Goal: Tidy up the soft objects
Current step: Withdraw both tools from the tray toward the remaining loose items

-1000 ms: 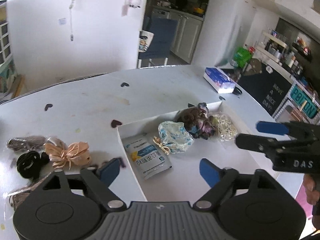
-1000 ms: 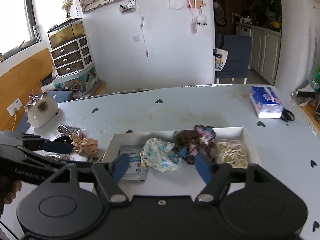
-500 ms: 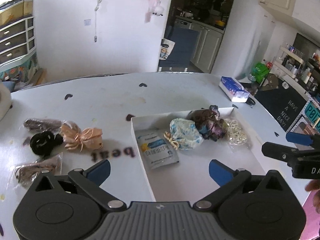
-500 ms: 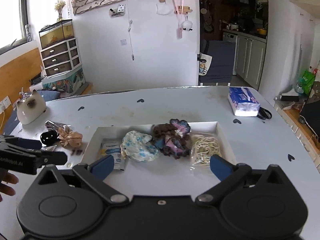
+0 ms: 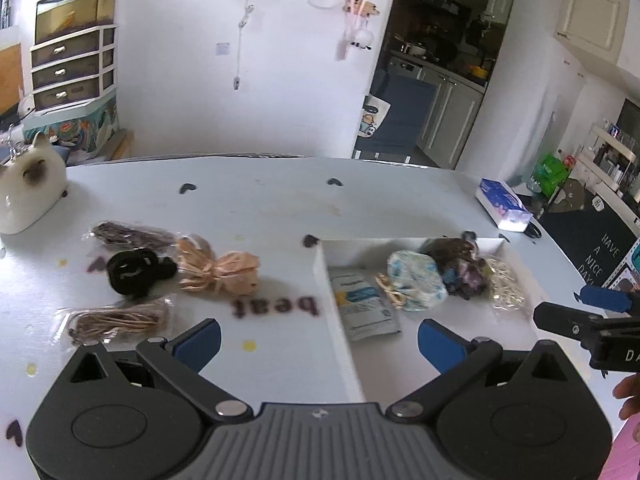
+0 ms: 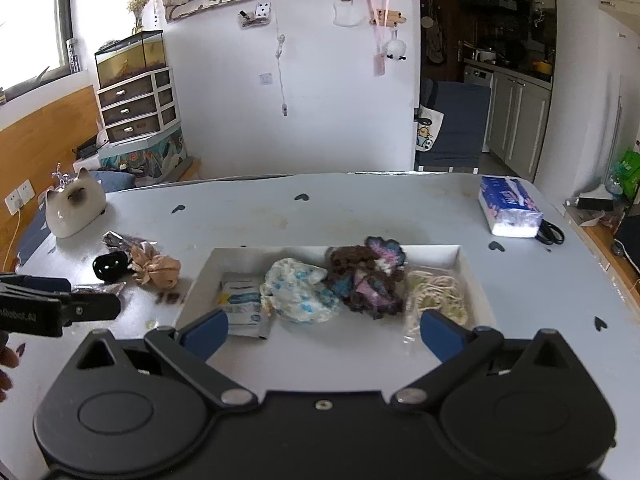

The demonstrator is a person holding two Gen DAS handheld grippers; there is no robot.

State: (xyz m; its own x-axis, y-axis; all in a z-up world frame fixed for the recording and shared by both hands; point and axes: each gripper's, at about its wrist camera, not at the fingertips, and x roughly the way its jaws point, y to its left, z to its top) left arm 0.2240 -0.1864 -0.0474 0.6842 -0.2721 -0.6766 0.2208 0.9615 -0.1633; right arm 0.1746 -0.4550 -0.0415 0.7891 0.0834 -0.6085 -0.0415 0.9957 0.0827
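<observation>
My left gripper [image 5: 320, 340] is open and empty, low over the table edge by the white tray's left wall [image 5: 320, 264]. To its left lie a peach fabric bow [image 5: 218, 272], a black scrunchie [image 5: 132, 270], a brown packet [image 5: 128, 236] and a bag of brown bands [image 5: 116, 320]. My right gripper [image 6: 320, 332] is open and empty before the tray [image 6: 468, 264]. The tray holds a sachet [image 6: 242, 304], a blue-patterned pouch [image 6: 300, 288], a dark crocheted piece [image 6: 368, 276] and cream bands [image 6: 436, 296]. Each gripper shows in the other's view, the right [image 5: 560, 304] and the left [image 6: 94, 295].
A cat-shaped ceramic figure [image 5: 30, 196] stands at the table's far left. A tissue pack [image 6: 510, 208] lies at the far right with scissors [image 6: 550, 234] beside it. Dark heart stickers dot the tabletop. A fingertip shows at the right edge of the left wrist view.
Both grippers' jaws have spread wider. The left gripper has swung left and rolled level, bringing the loose items on the table into view. The right gripper has drawn back slightly from the tray.
</observation>
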